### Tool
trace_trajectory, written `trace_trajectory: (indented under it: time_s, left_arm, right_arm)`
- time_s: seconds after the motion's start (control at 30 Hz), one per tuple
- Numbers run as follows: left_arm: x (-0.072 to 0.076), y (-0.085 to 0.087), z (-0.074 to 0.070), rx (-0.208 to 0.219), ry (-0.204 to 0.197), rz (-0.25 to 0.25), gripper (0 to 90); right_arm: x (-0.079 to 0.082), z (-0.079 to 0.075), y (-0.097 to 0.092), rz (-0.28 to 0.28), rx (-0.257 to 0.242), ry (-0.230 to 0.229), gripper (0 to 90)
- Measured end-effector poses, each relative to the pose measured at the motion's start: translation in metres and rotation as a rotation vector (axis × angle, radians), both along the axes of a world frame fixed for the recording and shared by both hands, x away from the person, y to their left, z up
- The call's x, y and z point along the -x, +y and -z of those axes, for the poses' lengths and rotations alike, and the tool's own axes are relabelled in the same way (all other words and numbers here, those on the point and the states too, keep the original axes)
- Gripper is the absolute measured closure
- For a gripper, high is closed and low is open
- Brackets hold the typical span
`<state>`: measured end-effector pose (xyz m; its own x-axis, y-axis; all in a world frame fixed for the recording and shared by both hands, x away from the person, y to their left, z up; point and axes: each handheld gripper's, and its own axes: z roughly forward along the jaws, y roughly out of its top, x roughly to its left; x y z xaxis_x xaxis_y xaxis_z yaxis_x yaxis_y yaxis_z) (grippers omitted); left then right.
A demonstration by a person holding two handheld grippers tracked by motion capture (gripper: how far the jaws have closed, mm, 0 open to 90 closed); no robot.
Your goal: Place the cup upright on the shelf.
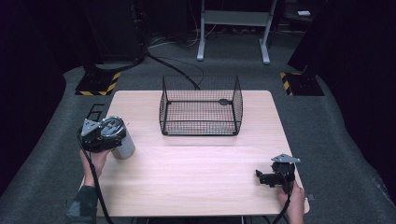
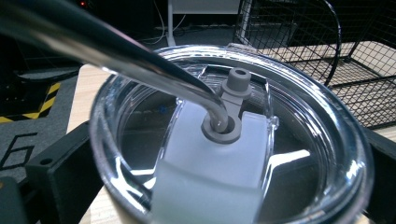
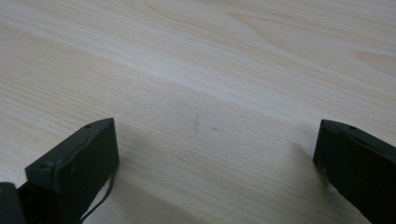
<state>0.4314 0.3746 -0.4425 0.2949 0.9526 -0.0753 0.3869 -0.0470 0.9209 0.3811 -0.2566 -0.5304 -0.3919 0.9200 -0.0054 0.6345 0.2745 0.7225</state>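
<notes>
The left gripper point(image 1: 108, 132) stands at the table's left edge, about midway along it, with its jaws on either side of a steel tumbler point(image 1: 123, 147) and clenched on it just under the rim. In the left gripper view one black jaw presses the cup's left wall and the other shows at its right. The tumbler stands upright on the table point(image 1: 196, 177), touching it, close to that left edge. It wears a clear lid point(image 2: 322, 116) with a grey straw port point(image 2: 221, 127), and a bent metal straw point(image 2: 121, 51) runs through that port and slants off to the upper left of the view.

The right gripper point(image 1: 266, 178) rests low near the table's front right corner, pointing left across the board. Its jaws are released and wide apart, with bare wood grain between them in the right gripper view.

A black wire basket point(image 1: 201, 106) sits at the middle of the far edge, well apart from both grippers. Beyond the table lies grey carpet point(image 1: 336, 154) with yellow-and-black striped plates point(image 1: 98, 84).
</notes>
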Motion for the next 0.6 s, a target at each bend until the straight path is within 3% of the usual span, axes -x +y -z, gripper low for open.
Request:
trace_trajectory:
  time_s: [0.37,0.5,0.6]
  left_arm:
    - [-0.0054,-0.0034,0.0051,0.014,-0.046,-0.019,1.2]
    - [-0.0065,-0.0053,0.0075,-0.025,-0.029,-0.021,1.6]
    - [-0.0068,-0.0056,0.0096,-0.028,-0.038,-0.023,2.2]
  right_arm:
    - [0.0,0.0,0.0,0.0,0.0,0.0,0.0]
    - [0.0,0.0,0.0,0.0,0.0,0.0,0.0]
    - [0.0,0.0,0.0,0.0,0.0,0.0,0.0]
